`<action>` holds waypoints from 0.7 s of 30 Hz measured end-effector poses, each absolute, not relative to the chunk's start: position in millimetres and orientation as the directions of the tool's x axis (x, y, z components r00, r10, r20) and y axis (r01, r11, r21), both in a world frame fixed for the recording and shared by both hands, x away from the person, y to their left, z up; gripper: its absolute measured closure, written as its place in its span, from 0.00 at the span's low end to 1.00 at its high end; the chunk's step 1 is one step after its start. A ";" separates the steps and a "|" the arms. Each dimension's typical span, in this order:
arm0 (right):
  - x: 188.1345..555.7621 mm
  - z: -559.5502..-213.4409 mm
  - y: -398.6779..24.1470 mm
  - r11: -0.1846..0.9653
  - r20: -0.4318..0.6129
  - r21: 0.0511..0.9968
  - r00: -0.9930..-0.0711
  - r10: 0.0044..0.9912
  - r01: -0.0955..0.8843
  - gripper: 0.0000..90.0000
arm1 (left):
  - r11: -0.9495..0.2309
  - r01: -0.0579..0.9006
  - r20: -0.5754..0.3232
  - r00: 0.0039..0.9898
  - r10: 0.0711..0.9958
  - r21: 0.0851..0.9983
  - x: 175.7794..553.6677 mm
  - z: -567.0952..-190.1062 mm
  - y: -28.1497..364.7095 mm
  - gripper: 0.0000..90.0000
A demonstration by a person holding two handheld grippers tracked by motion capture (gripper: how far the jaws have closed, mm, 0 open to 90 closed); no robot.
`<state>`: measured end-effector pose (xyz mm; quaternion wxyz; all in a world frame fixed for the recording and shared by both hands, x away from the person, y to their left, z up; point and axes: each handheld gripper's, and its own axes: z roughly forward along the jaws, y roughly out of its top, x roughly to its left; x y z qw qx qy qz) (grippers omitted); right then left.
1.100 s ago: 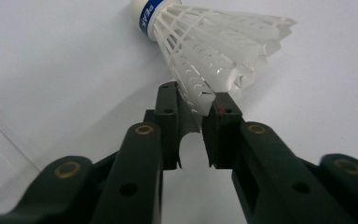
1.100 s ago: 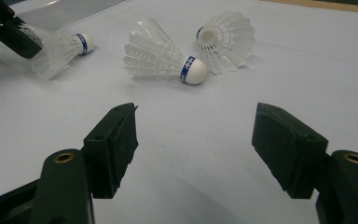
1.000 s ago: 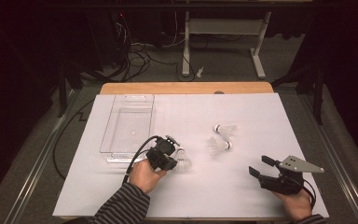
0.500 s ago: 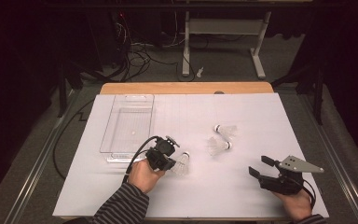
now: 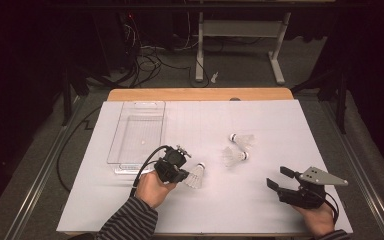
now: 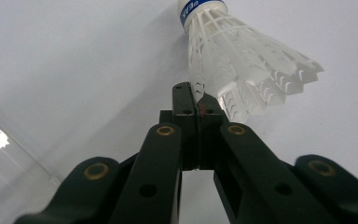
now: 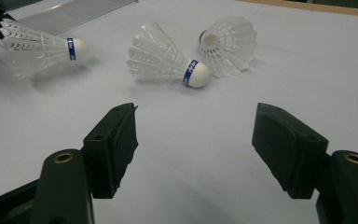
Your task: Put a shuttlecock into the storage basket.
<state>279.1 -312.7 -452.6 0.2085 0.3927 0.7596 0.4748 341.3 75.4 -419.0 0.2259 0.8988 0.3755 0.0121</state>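
A white shuttlecock (image 5: 196, 176) with a blue-banded cork lies on the white table sheet (image 5: 240, 210). My left gripper (image 5: 185, 175) is shut on the edge of its feather skirt. In the left gripper view the jaws (image 6: 198, 100) meet, pinching the skirt rim of that shuttlecock (image 6: 247, 70), cork pointing away. My right gripper (image 5: 278, 177) rests open at the right front; nothing lies between its jaws (image 7: 196, 140). Two more shuttlecocks (image 5: 242, 140) (image 5: 234, 156) lie mid-table, ahead of the right gripper (image 7: 168, 60) (image 7: 228, 44).
A clear plastic tray (image 5: 137, 132) stands at the back left, just beyond the left gripper; its wall (image 6: 4, 168) shows beside the left jaws. The table's wooden far edge (image 5: 200, 94) borders a floor with cables and a stand.
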 end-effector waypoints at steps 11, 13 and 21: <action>279.3 -452.5 -312.7 0.243 0.054 0.885 -0.605 0.794 0.397 0.35 | -0.611 0.667 -0.170 0.723 0.670 0.427 338.8 -415.0 78.2 1.00; 279.5 -452.6 -312.9 0.239 0.058 0.885 -0.603 0.796 0.400 0.35 | -0.611 0.665 -0.177 0.725 0.665 0.429 338.4 -413.7 79.3 1.00; 279.6 -452.7 -313.3 0.239 0.058 0.885 -0.603 0.796 0.400 0.35 | -0.600 0.668 -0.196 0.724 0.661 0.441 338.3 -410.7 83.6 1.00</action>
